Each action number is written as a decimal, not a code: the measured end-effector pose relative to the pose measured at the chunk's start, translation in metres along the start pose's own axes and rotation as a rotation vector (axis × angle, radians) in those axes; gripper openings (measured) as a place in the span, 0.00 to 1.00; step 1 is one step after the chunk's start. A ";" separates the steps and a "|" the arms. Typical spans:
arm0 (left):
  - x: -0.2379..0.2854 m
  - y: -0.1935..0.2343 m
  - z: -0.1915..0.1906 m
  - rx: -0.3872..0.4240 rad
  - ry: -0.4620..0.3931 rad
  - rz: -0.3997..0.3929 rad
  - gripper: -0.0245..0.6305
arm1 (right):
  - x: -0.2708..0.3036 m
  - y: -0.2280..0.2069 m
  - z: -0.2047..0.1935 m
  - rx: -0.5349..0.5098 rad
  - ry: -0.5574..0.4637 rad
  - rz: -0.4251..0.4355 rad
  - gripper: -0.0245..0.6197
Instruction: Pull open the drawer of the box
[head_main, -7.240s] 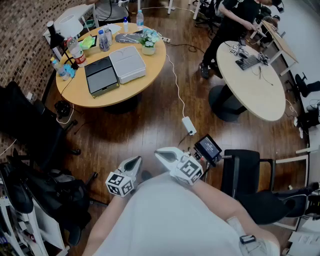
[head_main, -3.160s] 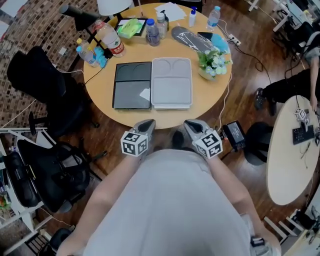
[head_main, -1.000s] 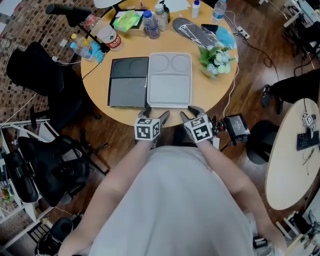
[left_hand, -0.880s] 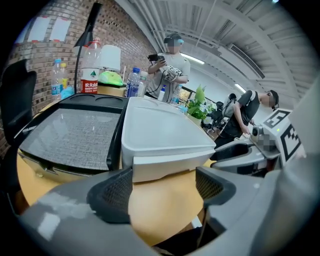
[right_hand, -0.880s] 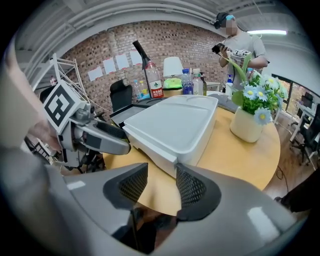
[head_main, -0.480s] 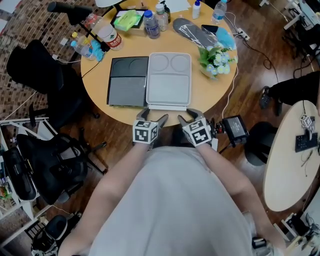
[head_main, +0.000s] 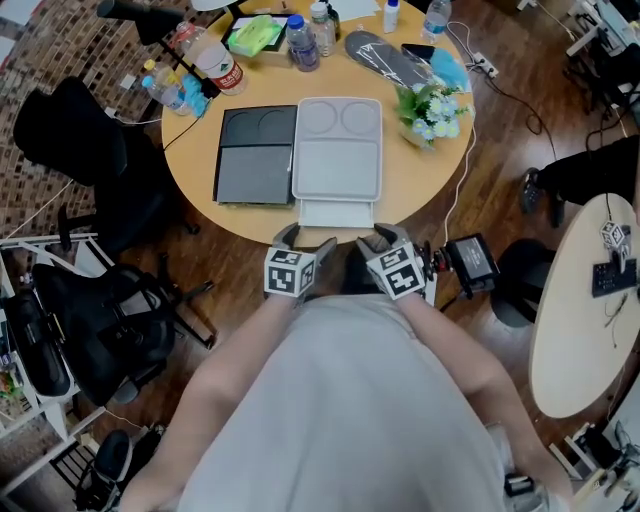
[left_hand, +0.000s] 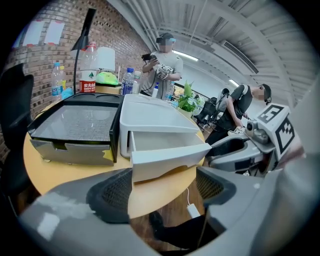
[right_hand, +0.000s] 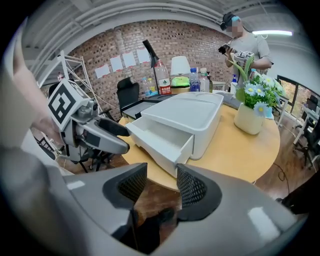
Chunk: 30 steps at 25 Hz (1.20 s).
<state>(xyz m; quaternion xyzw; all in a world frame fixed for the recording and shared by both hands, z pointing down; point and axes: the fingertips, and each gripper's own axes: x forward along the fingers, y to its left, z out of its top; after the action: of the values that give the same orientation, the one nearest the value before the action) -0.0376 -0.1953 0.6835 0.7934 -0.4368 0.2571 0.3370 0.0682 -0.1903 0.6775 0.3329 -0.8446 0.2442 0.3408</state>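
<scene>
A white box lies on the round wooden table, its drawer pulled out towards the table's near edge. In the left gripper view the drawer front sits just beyond my left gripper, which is open with its pads clear of it. My right gripper hangs off the table edge near the drawer's corner; its jaws are opening and nothing is between them. From above, the left gripper and right gripper flank the drawer front.
A black box lies against the white one's left side. Bottles, a lamp and a flower pot stand at the table's far side. Black chairs stand left, a second table right. People stand beyond.
The drawer has slid out of the white box towards me. Both grippers have drawn back a little from the table edge.
</scene>
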 end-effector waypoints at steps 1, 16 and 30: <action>-0.002 -0.001 -0.003 0.002 0.001 -0.005 0.69 | -0.001 0.002 -0.002 0.000 0.002 0.002 0.31; -0.038 -0.028 -0.051 -0.008 0.004 -0.077 0.69 | -0.024 0.042 -0.046 0.005 0.033 -0.006 0.32; -0.057 -0.042 -0.090 0.025 0.077 -0.139 0.69 | -0.036 0.067 -0.072 0.092 0.006 -0.021 0.32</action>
<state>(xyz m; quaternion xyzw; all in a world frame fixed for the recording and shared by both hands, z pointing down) -0.0389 -0.0809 0.6878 0.8157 -0.3640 0.2687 0.3605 0.0686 -0.0859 0.6852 0.3564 -0.8280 0.2801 0.3301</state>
